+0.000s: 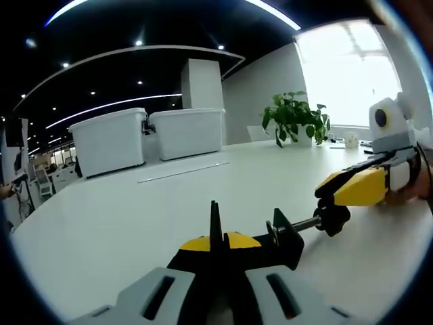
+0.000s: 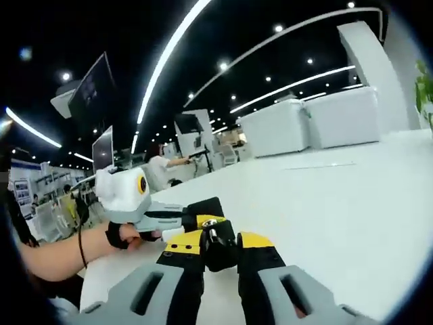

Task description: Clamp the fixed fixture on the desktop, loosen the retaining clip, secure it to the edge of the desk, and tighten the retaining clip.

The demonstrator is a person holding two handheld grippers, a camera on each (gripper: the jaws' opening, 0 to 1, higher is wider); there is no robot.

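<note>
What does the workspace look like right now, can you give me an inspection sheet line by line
Surface: white desk, broad and mostly bare.
Job's things: black clamp fixture with a threaded screw and a knob, out on the desktop, not at an edge.
Clutter: small items far across the desk, too small to tell.
Grippers: left gripper shut on the fixture body; right gripper with its jaws closed on the knob.
Cables: a thin cord at the person's wrist.
Surroundings: two white bins, a potted plant, a bright window, monitors and a seated person in the background.
</note>
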